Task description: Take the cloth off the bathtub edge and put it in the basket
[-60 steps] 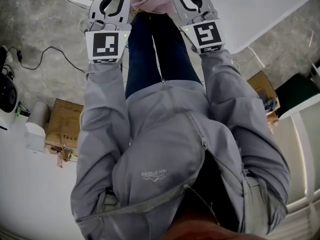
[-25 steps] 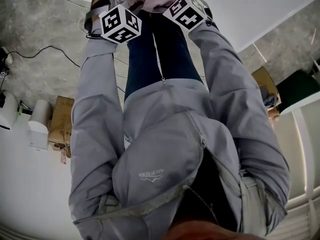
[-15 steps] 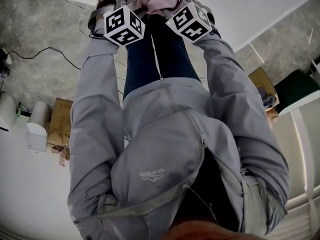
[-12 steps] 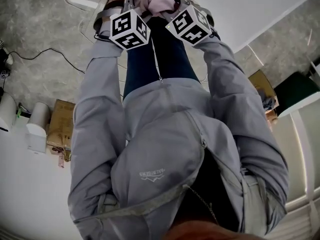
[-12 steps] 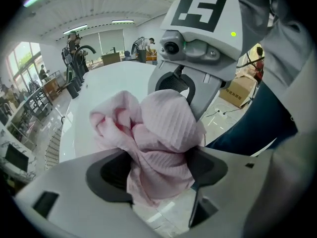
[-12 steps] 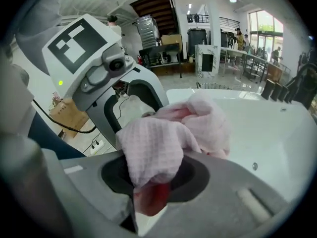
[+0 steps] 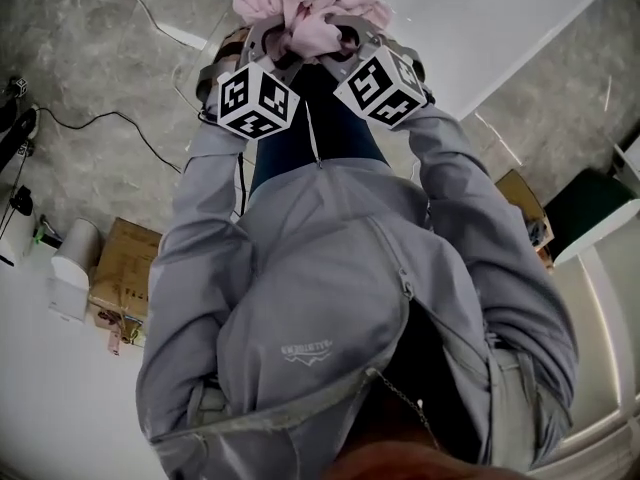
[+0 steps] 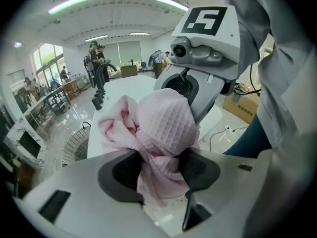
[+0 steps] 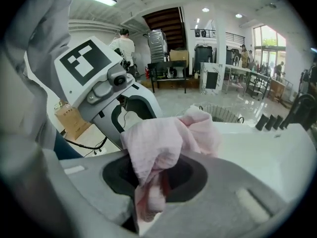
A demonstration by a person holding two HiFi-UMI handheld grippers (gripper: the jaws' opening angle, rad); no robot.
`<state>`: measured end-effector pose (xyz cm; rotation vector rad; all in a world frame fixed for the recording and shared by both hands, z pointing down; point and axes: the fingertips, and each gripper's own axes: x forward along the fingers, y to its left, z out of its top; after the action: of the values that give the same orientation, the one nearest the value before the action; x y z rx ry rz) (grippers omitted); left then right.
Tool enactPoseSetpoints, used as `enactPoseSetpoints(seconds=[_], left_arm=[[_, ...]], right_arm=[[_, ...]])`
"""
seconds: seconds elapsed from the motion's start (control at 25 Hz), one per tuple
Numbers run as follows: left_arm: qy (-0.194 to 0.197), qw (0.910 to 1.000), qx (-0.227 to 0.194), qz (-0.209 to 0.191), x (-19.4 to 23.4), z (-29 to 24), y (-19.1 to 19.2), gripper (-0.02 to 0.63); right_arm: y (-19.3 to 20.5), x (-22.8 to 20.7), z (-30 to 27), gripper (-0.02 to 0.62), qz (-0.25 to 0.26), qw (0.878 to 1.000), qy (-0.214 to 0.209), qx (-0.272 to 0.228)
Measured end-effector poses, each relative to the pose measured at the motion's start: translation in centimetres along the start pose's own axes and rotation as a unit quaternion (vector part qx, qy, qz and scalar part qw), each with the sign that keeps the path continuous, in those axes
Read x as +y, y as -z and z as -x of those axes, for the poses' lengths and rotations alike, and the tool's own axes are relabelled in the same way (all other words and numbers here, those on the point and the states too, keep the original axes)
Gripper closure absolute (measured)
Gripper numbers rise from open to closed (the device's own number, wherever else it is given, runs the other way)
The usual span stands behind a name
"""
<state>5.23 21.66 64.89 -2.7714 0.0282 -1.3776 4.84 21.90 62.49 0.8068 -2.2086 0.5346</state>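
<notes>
- On the grey jacket [image 7: 330,288], a small chest logo with a line of print beneath, too small to read.
- On the marker cubes [image 7: 382,86], black-and-white square patterns only, no letters.
- On the cardboard box [image 7: 125,268] on the floor, dark print, illegible.
- Pink waffle cloth [image 8: 163,128] bunched up and held in front of the white bathtub [image 9: 277,148], pinched from both sides.
- Not yet in the wire basket [image 9: 222,114], seen beyond the tub's rim.
- Left gripper [image 8: 159,172]: jaws closing, dark pads pressing a twisted fold of the cloth between them.
- Right gripper [image 9: 158,175]: jaws closing too, clenched on another fold that hangs down through them.
- Compared with half a second before: both grippers and the cloth lower in the head view, with far more of the cloth showing and white tub surface behind it.
- Compared with the earliest frame: cubes then flat-on to the head camera, now turned corner-on and drawn closer together.
</notes>
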Motion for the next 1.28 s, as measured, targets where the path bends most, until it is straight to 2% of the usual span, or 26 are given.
enactPoseSetpoints(seconds=[0.36,0.52,0.68,0.84,1.0,1.28], left_arm=[[-0.088,0.9959,-0.023,0.004,1.8,11.5,-5.9,0.388],[-0.143,0.9891,-0.033,0.013,3.4,16.4,-8.2,0.390],[-0.182,0.9823,-0.038,0.018,3.9,20.3,-9.7,0.393],[-0.219,0.9742,-0.045,0.029,3.8,24.0,-11.0,0.396],[-0.271,0.9606,-0.046,0.039,5.0,26.8,-11.5,0.397],[-0.331,0.9412,-0.045,0.051,5.0,30.2,-12.2,0.397]], right_arm=[[-9.8,2.5,8.0,0.495,0.080,0.995,0.002,-0.060],[-14.5,3.1,10.9,0.495,0.132,0.988,0.010,-0.080],[-17.8,4.3,13.1,0.497,0.168,0.981,0.012,-0.099],[-20.5,5.8,15.3,0.497,0.197,0.973,0.011,-0.118],[-23.3,6.1,16.2,0.497,0.236,0.961,0.006,-0.144],[-25.8,7.7,17.8,0.497,0.280,0.944,-0.007,-0.173]])
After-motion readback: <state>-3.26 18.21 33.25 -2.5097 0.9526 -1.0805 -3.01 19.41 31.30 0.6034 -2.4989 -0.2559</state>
